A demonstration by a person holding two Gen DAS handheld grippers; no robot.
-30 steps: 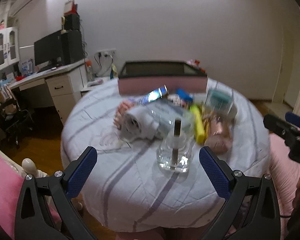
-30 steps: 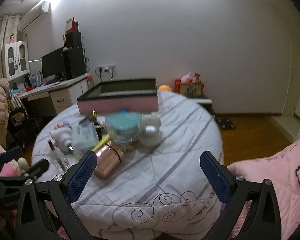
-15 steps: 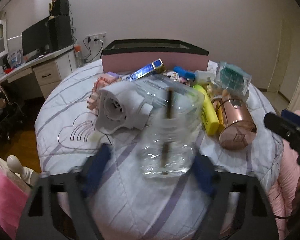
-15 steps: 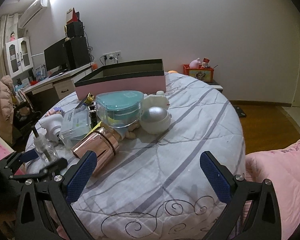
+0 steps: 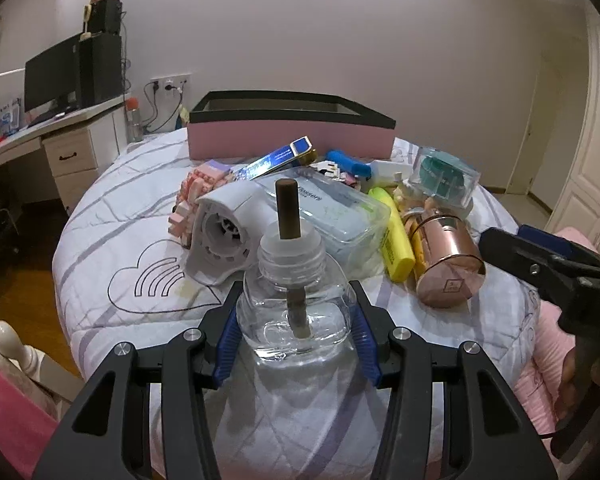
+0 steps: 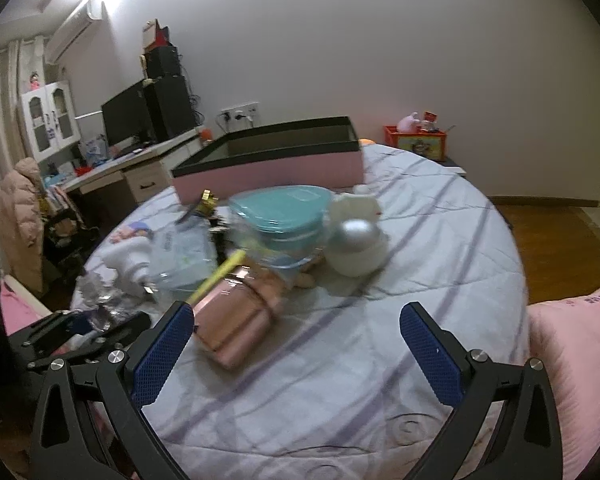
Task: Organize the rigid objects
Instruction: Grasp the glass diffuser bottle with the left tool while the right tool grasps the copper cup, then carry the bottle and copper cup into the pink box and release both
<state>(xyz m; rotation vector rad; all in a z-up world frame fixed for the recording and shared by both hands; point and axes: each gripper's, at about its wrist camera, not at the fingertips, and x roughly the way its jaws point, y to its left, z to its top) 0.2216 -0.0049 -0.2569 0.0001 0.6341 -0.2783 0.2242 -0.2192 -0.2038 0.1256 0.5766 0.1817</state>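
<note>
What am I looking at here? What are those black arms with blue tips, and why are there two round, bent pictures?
There is no robot. A person holds a hand-held gripper in each hand, a two-fingered clamp with blue pads, and each carries a wide-angle camera looking along its fingers. That lens bends the pictures.

The left camera shows the left hand-held gripper shut on a clear bottle with a brown wick. The right camera shows the right hand-held gripper open and holding nothing, above the quilt.

On the quilt lies a heap of things: a copper can on its side, a yellow marker, a teal-lidded container, a white fan-like gadget. Behind stands a pink box, open on top, perhaps where things go.
</note>
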